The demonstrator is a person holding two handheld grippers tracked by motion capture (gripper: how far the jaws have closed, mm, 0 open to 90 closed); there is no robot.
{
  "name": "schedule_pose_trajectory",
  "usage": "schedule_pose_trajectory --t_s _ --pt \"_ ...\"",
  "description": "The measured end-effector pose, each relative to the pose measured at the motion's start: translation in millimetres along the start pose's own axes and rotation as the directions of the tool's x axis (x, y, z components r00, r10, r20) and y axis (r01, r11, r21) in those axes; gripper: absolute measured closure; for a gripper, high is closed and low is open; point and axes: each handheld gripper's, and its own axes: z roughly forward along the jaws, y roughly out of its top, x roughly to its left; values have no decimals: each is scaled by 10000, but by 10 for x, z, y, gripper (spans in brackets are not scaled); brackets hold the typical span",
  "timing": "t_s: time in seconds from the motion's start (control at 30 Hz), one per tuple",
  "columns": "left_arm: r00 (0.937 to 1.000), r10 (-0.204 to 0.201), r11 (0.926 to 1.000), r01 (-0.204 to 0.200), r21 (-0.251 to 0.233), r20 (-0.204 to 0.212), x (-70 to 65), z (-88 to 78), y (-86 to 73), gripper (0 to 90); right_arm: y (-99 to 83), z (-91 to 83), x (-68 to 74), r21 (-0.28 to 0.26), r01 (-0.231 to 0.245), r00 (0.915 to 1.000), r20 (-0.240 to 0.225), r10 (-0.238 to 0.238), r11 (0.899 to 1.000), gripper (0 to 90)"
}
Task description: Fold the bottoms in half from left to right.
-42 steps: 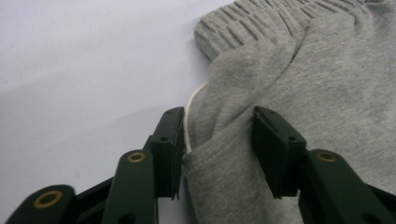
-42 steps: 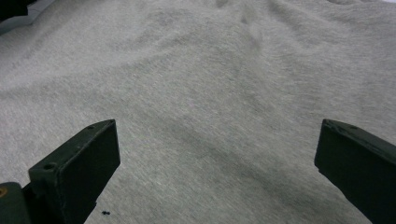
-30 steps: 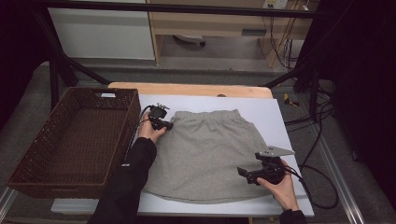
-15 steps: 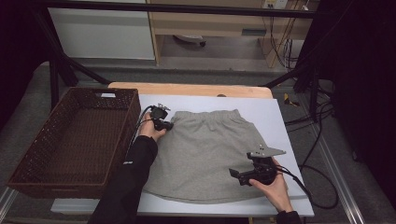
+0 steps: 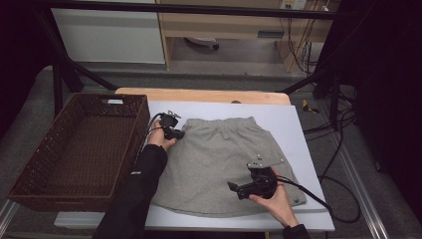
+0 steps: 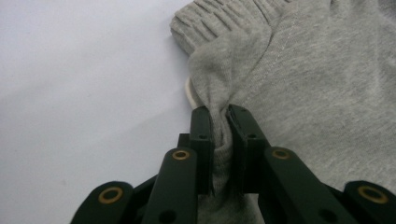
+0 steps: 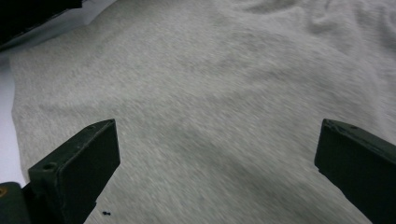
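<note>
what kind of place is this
Probably a lab or recording workshop, not a home: a white table inside a black frame, loose cables on the floor, and a grey skirt beside a basket.

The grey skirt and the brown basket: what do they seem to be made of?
Grey skirt: probably soft cotton jersey; matte, heathered knit, with a gathered ribbed waistband. Brown basket: looks like woven wicker or rattan; visible weave in the walls, dark brown, slightly dull finish.
</note>
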Motion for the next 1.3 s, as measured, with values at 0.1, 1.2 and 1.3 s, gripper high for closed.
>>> schedule_pose_trajectory --t_s 0.1,1.2,1.3 --pt "10000 10 10000 -10 -16 39 4 1 -2 800 35 57 68 -25 118 9999 -108 -119 9999 8" --pt "9999 -43 10000 43 -2 99 16 2 0 798 333 599 765 445 1192 9885 -991 -1144 9919 41" --pt "9999 -61 10000 61 0 118 18 2 1 798 344 634 828 475 1216 9876 -1054 -1161 9914 40"
